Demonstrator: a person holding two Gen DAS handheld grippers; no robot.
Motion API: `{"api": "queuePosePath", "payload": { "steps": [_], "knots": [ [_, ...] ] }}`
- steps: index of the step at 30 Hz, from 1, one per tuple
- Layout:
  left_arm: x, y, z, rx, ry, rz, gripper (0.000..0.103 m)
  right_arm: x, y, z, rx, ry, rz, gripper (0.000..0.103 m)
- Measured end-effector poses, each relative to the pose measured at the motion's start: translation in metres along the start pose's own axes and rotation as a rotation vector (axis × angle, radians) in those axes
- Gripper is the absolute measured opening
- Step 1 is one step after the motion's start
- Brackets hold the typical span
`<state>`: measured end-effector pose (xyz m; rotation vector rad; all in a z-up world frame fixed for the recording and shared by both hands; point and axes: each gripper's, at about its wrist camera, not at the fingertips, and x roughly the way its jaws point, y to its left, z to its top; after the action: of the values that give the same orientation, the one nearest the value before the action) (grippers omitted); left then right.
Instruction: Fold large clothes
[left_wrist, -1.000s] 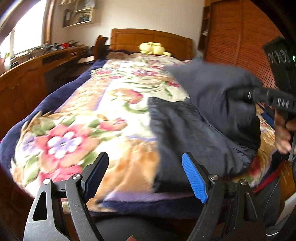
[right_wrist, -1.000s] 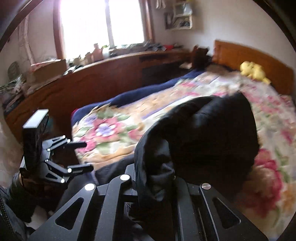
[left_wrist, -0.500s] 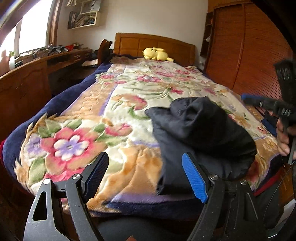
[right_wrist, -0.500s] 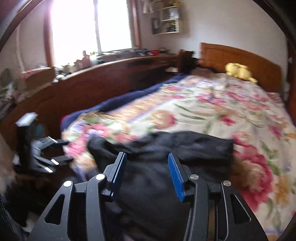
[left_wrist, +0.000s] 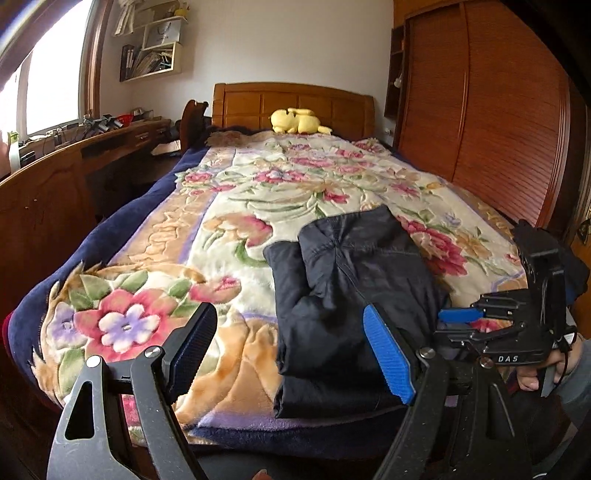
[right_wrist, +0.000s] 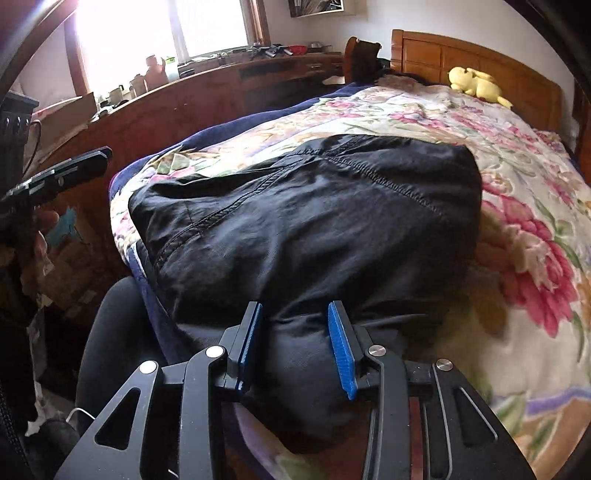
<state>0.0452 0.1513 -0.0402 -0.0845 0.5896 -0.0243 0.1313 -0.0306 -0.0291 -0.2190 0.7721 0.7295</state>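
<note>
Garment: dark clothing (left_wrist: 354, 295), folded into a bulky stack on the floral blanket (left_wrist: 229, 236) of the bed (left_wrist: 295, 103), near the foot edge, at 5 o'clock of the bed's middle in the left wrist view.
Left gripper (left_wrist: 295, 354): spread wide, holds nothing, hovers over the foot of the bed w/ the stack's near edge between its fingers' sightline, not touching.
Right gripper (right_wrist: 295, 347): part-open, blue pads (right_wrist: 341, 350) either side of a puffy fold at the stack's near edge; looks like contact w/ cloth but no firm pinch, judged.
Risk 1: stack sits close to the bed's foot edge; a push or tug toward 6 o'clock prob. drags it off.
Risk 2: top layer sits skewed over the lower one, seam running diag.; pressing one side only could slide the layers apart & undo the fold.
Risk 3: slick-looking fabric, puffy; a shallow bite likely slips, or grabs just one layer.
Risk 4: plush blanket may bunch up under the stack if it's dragged, not lifted.
Clear of it: yellow plush toy (left_wrist: 297, 121) at 12 o'clock by the headboard, well apart.
</note>
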Motion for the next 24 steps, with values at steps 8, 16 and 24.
{"api": "queuePosePath", "payload": {
  "steps": [8,16,24],
  "knots": [
    [0.008,-0.002,-0.010,-0.006,0.043,0.010,0.082,-0.014,-0.008,-0.009,-0.024,-0.001,0.007,0.039],
    [0.013,-0.001,-0.014,-0.008,0.061,0.016,0.082,-0.023,0.000,-0.020,-0.037,-0.020,-0.008,0.039],
    [0.014,0.001,-0.019,-0.014,0.068,0.015,0.082,-0.027,0.003,-0.020,-0.041,-0.031,-0.014,0.039]
  ]
}}
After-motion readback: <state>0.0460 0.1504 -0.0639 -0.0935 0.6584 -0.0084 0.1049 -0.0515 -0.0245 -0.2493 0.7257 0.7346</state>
